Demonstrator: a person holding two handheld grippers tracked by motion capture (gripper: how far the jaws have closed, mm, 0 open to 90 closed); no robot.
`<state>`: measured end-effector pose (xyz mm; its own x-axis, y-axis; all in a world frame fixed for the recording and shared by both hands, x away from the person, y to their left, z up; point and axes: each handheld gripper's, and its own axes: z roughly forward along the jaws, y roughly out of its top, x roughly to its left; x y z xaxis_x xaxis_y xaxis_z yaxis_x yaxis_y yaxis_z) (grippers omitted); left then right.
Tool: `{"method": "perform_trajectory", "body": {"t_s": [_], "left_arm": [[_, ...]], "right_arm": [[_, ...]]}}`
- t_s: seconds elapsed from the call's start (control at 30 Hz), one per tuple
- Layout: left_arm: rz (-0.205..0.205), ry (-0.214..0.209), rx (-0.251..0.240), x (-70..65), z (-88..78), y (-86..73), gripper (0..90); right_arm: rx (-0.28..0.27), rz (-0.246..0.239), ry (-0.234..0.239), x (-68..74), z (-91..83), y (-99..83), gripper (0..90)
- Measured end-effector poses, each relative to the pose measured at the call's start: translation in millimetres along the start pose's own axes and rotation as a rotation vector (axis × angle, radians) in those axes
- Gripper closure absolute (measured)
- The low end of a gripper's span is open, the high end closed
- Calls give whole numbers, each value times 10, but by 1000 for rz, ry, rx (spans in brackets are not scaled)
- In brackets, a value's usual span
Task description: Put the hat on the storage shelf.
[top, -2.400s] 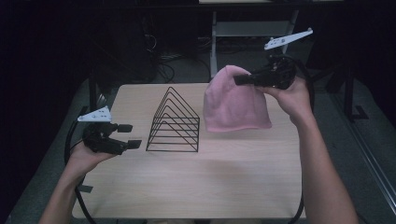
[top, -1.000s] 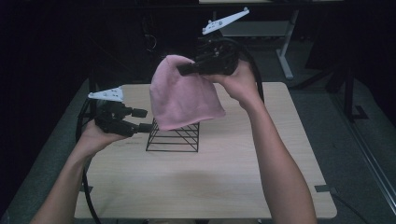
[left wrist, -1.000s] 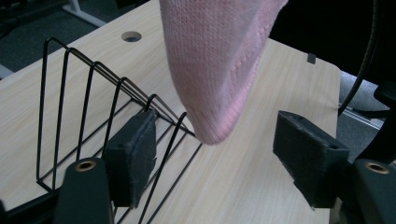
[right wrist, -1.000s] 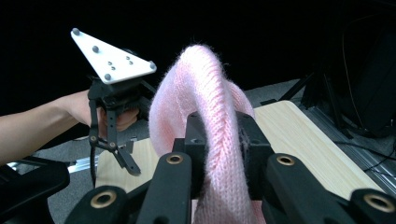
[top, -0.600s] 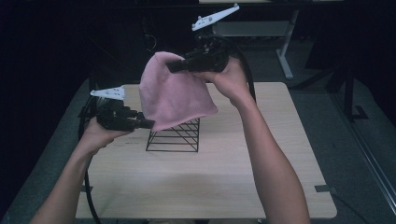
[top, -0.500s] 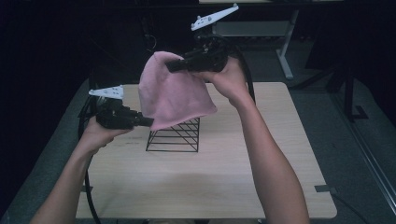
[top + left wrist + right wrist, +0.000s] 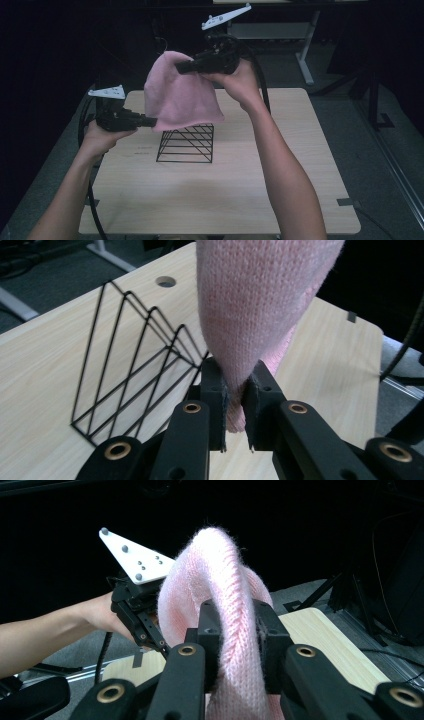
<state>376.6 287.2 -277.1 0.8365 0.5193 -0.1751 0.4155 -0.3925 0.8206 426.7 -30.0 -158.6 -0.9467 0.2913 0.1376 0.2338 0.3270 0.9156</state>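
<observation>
Left tongs (image 7: 150, 120) just closed on pink knit beanie's (image 7: 180, 97) hem, right tongs (image 7: 181, 66) pinching crown; beanie up, wire rack (image 7: 186, 143) below not yet covered.

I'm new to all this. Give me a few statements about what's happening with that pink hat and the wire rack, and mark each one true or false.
1. The right gripper pinches the top of the pink knit hat. True.
2. The left gripper has its fingers wide open, clear of the hat. False: they are closed on the hat's lower edge.
3. The hat lies flat on the table. False: it hangs in the air between the two grippers.
4. The black wire rack stands on the table below the hat. True.
5. The rack is white. False: it is black.
</observation>
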Motion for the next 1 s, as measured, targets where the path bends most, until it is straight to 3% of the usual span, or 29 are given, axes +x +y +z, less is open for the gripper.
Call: {"method": "perform_trajectory", "body": {"t_s": [0.23,0.43,0.57,0.77,1.0], "left_arm": [[-10,55,31,96,10,7,809],[-6,90,63,182,111,-3,809],[-15,94,69,202,157,-8,808],[9,104,102,222,206,-17,809],[9,109,125,230,224,-76,808]], "right_arm": [[8,19,4,-147,80,-58,768],[9,73,-3,-358,133,-184,768],[3,78,-11,-395,144,-236,768],[1,100,3,-435,141,-341,767],[19,97,19,-399,167,-397,767]]}}
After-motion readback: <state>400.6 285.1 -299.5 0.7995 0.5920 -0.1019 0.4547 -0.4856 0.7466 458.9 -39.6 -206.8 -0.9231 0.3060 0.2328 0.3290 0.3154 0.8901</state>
